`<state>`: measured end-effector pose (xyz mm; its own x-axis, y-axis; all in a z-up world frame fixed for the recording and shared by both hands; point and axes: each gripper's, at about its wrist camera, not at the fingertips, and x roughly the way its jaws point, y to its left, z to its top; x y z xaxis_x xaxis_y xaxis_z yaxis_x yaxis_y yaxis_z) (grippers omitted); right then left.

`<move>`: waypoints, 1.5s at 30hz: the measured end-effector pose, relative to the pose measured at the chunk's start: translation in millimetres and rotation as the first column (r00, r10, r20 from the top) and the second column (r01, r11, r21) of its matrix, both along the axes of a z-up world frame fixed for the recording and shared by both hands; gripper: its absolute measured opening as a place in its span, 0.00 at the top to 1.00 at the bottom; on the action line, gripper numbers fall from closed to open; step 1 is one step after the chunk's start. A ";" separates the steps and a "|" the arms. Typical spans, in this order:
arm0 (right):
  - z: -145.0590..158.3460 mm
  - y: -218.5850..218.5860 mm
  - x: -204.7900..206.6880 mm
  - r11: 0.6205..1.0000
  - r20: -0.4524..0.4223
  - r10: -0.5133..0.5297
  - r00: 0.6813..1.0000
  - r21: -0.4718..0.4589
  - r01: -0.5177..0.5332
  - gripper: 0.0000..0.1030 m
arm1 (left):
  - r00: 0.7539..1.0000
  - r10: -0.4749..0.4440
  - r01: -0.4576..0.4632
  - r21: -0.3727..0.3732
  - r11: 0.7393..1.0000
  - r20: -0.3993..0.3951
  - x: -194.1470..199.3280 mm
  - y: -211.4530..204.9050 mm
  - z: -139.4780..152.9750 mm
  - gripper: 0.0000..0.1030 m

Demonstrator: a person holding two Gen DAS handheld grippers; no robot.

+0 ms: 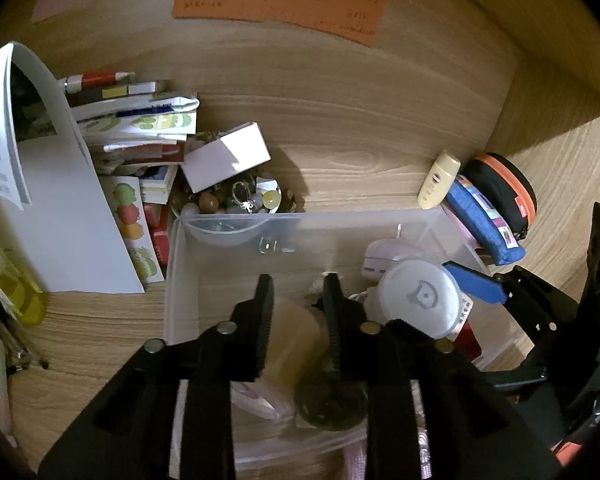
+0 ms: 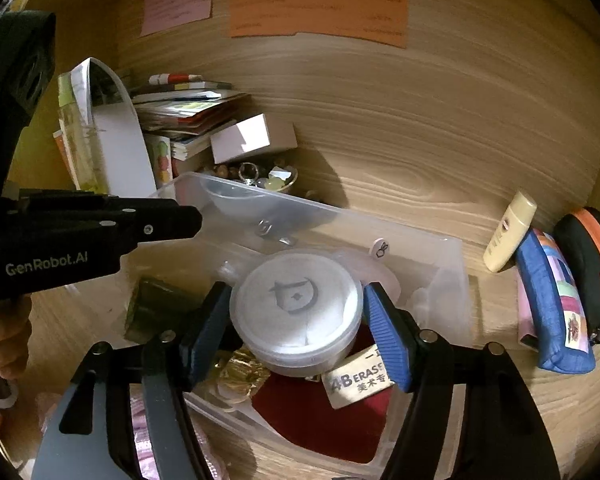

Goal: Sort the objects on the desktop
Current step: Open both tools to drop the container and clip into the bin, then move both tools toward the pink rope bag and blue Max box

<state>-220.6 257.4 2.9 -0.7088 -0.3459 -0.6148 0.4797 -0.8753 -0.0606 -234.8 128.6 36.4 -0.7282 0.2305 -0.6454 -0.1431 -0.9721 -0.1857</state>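
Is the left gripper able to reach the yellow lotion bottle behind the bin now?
Probably not directly: the left gripper is down inside the clear bin, and the bin's far wall stands between it and the lotion bottle.

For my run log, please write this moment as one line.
left fingers: open over clear bin | right fingers: astride white round container, grip unclear

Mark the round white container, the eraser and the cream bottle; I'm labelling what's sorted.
round white container [image 2: 296, 300]: right wrist view, lid centre.
eraser [image 2: 358, 380]: right wrist view, printed label.
cream bottle [image 2: 508, 238]: right wrist view, body.
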 end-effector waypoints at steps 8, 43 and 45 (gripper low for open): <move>-1.4 -1.0 -0.2 1.000 0.019 0.001 1.000 0.000 -0.002 0.27 | 0.999 0.010 -0.011 -0.005 1.000 -0.032 12.3 -2.5 13.8 0.45; -34.7 25.9 86.8 0.985 -0.013 0.022 1.000 0.170 -0.020 0.18 | 0.963 -0.201 0.200 0.027 0.979 0.179 159.4 0.0 -59.6 0.36; -36.5 26.8 85.2 0.984 -0.003 0.022 1.000 0.178 -0.021 0.18 | 0.955 -0.226 0.220 0.051 0.974 0.193 157.1 6.5 -62.1 0.36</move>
<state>-135.4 284.2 -33.6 -0.7055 -0.2460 -0.6646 0.4974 -0.8399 -0.2171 -77.7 135.1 -25.6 -0.5162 0.3932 -0.7609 -0.3136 -0.9135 -0.2593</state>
